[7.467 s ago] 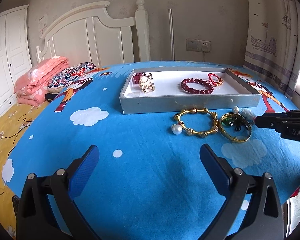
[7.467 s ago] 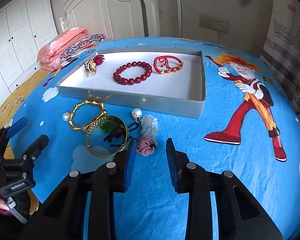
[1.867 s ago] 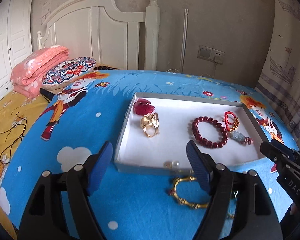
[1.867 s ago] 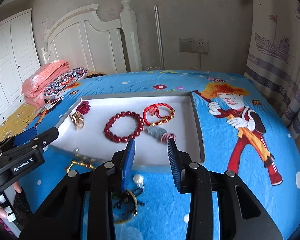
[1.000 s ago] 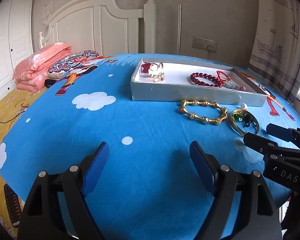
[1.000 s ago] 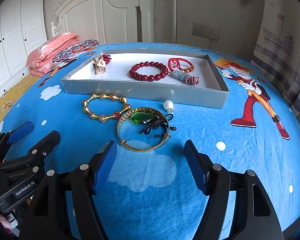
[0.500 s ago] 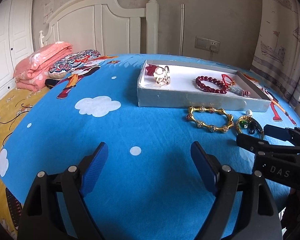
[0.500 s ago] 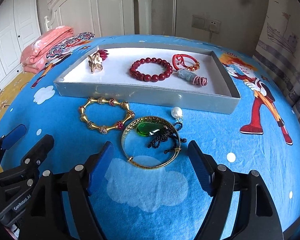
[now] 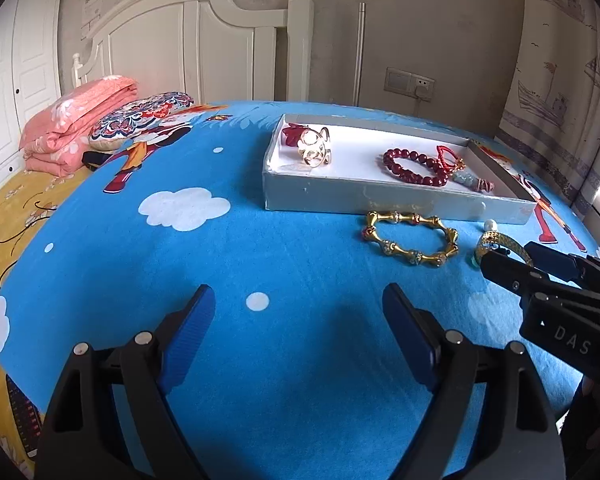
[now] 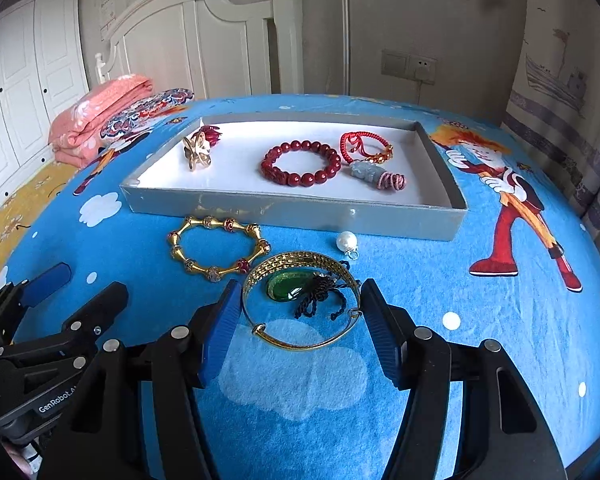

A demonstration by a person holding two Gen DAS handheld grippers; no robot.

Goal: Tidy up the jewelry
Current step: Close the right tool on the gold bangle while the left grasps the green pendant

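A grey tray (image 10: pixel 292 208) with a white floor holds a gold ring (image 10: pixel 197 152), a dark red bead bracelet (image 10: pixel 300 163), a red cord bracelet (image 10: pixel 364 146) and a pale jade charm (image 10: pixel 366 171). In front of the tray on the blue cloth lie a gold bamboo bracelet (image 10: pixel 218 249), a pearl (image 10: pixel 347 240) and a gold bangle (image 10: pixel 302 300) with a green pendant (image 10: pixel 290 286) inside it. My right gripper (image 10: pixel 300 316) is open, its pads either side of the bangle. My left gripper (image 9: pixel 300 320) is open and empty over bare cloth, left of the bamboo bracelet (image 9: pixel 412 238).
The table has a blue cartoon cloth (image 9: pixel 188 208). Behind it stand a white headboard (image 9: pixel 188 40), folded pink bedding (image 9: pixel 76 120) and a patterned pillow (image 9: pixel 140 118). A curtain (image 9: pixel 560 80) hangs at the right.
My right gripper has moved forward and down to straddle the gold bangle, still open. My left gripper has stayed low and open over the cloth, shifting slightly.
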